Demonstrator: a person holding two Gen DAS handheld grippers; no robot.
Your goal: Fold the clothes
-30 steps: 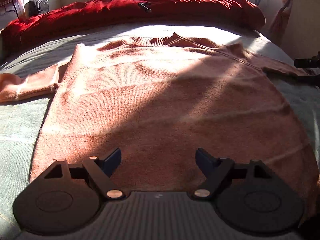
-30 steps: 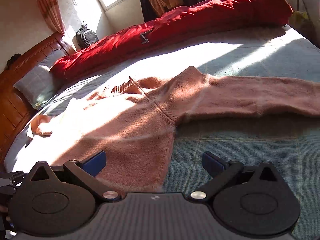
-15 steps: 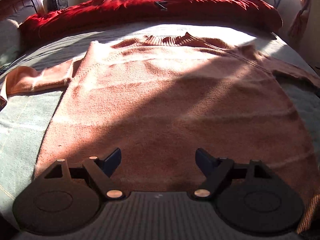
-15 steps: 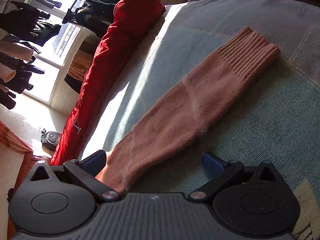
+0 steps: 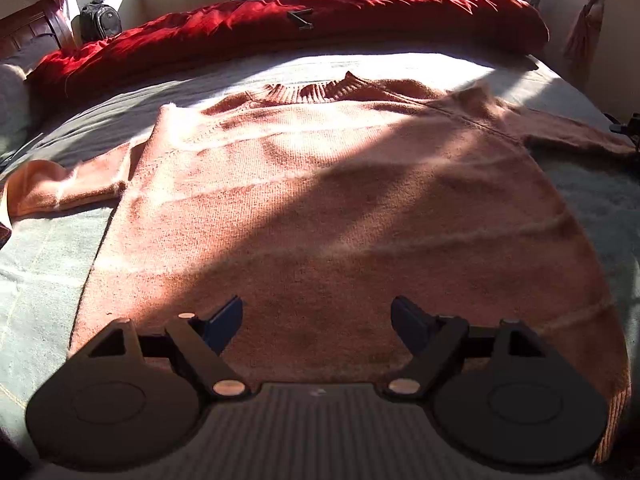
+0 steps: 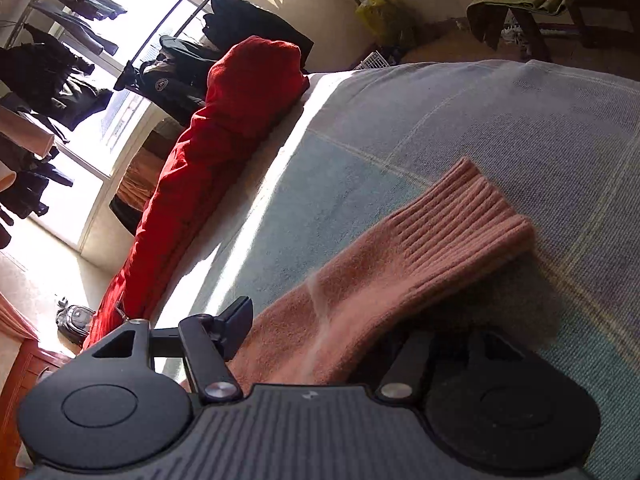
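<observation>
One pink sweater (image 5: 320, 208) lies on one grey-green bed cover (image 5: 48, 288), with two sleeves out at 3 and 9 o'clock. One red duvet (image 5: 280, 24) sits at 12 o'clock, one black bag (image 5: 100, 20) at 11. Two grippers show, left gripper (image 5: 316, 320) and right gripper (image 6: 320, 332).

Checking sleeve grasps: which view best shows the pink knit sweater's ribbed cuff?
The right wrist view: the ribbed cuff lies close and sharp on the grey-green bedspread. The left wrist view shows only that sleeve's upper part.
</observation>
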